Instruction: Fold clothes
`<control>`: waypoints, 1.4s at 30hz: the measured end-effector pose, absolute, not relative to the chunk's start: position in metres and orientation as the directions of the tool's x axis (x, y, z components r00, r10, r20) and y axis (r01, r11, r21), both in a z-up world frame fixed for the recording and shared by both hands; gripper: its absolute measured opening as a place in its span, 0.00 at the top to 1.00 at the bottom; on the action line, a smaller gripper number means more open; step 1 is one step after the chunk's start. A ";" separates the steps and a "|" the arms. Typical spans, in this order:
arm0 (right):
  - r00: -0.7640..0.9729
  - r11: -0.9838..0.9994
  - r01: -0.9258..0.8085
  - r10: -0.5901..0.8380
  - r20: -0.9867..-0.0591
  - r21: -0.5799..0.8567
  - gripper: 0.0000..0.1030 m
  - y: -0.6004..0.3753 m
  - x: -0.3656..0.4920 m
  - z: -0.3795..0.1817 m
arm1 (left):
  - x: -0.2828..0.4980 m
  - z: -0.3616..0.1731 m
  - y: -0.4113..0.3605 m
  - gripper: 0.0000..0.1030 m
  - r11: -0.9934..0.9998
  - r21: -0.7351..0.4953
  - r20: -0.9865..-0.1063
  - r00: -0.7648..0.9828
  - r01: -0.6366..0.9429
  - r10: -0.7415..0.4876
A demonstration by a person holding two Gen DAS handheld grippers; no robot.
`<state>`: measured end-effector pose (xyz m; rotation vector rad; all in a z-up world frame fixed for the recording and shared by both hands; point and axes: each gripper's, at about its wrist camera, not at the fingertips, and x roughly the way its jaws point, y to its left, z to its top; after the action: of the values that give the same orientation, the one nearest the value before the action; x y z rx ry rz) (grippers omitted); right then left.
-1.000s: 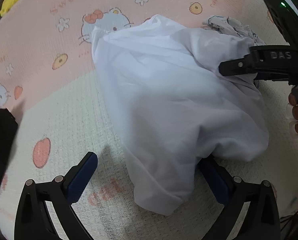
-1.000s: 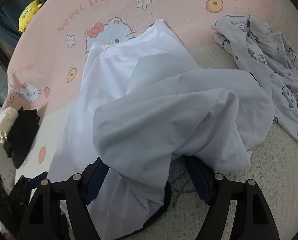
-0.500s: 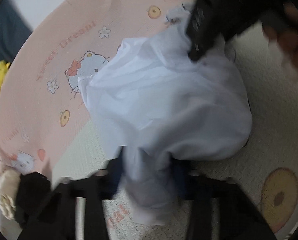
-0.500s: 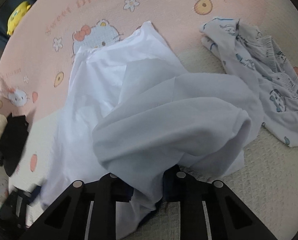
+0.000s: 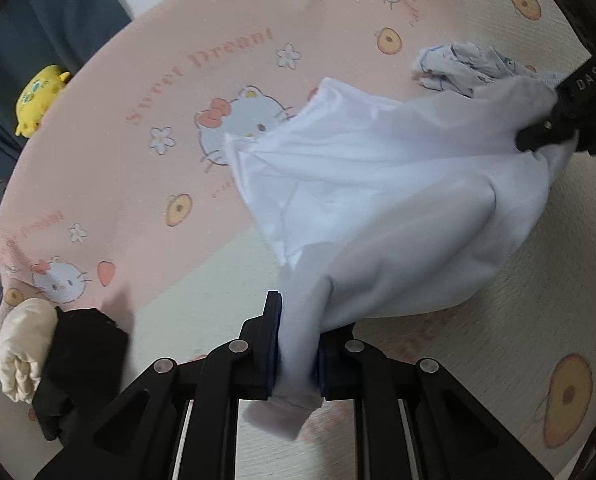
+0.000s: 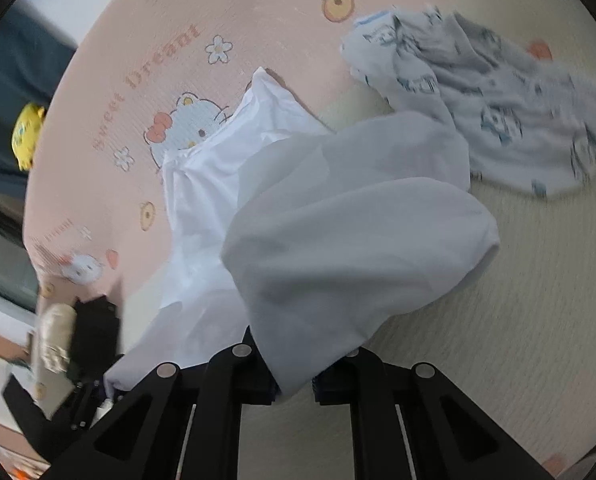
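A white garment (image 5: 382, 200) lies bunched on a pink cartoon-print blanket (image 5: 146, 128). The left tool (image 5: 296, 344) and right tool (image 6: 294, 376), jaws having just closed, each pinch a near fold. A patterned garment (image 6: 498, 120) lies far right.

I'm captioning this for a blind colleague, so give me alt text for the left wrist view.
The left gripper has just closed on a bunched corner of a white garment, which the right gripper pinches at its far side. Beneath lies a pink cartoon-cat blanket, with a printed garment crumpled beyond.
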<state>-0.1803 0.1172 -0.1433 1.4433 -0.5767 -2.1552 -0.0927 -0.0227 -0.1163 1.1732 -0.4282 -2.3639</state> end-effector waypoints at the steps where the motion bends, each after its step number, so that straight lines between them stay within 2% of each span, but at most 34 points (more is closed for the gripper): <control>1: -0.323 -0.790 0.144 -0.607 -0.726 0.596 0.91 0.118 -0.176 -0.143 | -0.091 -0.116 -0.027 0.88 -0.841 0.469 -0.662 -0.523 0.271 -0.537; 4: -0.305 -0.771 0.112 -0.627 -0.717 0.627 0.91 0.118 -0.164 -0.140 | -0.075 -0.118 -0.043 0.88 -0.856 0.429 -0.691 -0.505 0.289 -0.517; 8: -0.302 -0.793 0.129 -0.604 -0.738 0.596 0.91 0.112 -0.151 -0.137 | -0.058 -0.123 -0.058 0.88 -0.881 0.358 -0.732 -0.493 0.309 -0.470; 18: -0.216 -0.857 0.127 -0.516 -0.829 0.500 0.91 0.110 -0.129 -0.167 | -0.044 -0.136 -0.055 0.88 -0.901 0.347 -0.760 -0.483 0.262 -0.433; 22: -0.218 -0.875 0.143 -0.484 -0.848 0.463 0.91 0.113 -0.125 -0.171 | -0.036 -0.134 -0.048 0.86 -0.923 0.328 -0.734 -0.561 0.201 -0.383; 25: -0.252 -0.884 0.171 -0.466 -0.848 0.435 0.87 0.111 -0.121 -0.162 | -0.020 -0.110 -0.047 0.85 -0.956 0.224 -0.688 -0.665 0.187 -0.291; 27: -0.287 -0.891 0.202 -0.451 -0.845 0.407 0.63 0.109 -0.117 -0.151 | -0.012 -0.094 -0.051 0.71 -0.975 0.115 -0.677 -0.703 0.190 -0.216; 29: -0.348 -0.905 0.256 -0.414 -0.841 0.340 0.49 0.105 -0.109 -0.135 | -0.004 -0.085 -0.059 0.22 -0.978 0.008 -0.671 -0.724 0.208 -0.159; 30: -0.381 -0.911 0.278 -0.395 -0.836 0.304 0.46 0.104 -0.105 -0.129 | 0.000 -0.083 -0.062 0.17 -0.974 -0.018 -0.664 -0.731 0.227 -0.158; 34: -0.449 -0.924 0.333 -0.332 -0.830 0.189 0.40 0.101 -0.090 -0.114 | 0.002 -0.091 -0.074 0.17 -0.953 -0.076 -0.704 -0.693 0.292 -0.156; 37: -0.484 -0.921 0.378 -0.278 -0.830 0.088 0.40 0.098 -0.076 -0.113 | 0.000 -0.102 -0.072 0.17 -0.952 -0.056 -0.736 -0.657 0.300 -0.164; 42: -0.507 -0.894 0.447 -0.252 -0.824 -0.002 0.40 0.101 -0.059 -0.122 | 0.000 -0.111 -0.047 0.17 -0.971 0.027 -0.742 -0.646 0.237 -0.178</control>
<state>-0.0590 0.1014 -0.1215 1.2646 0.3009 -2.4040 0.0003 -0.0473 -0.1110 1.1871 0.1069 -2.6569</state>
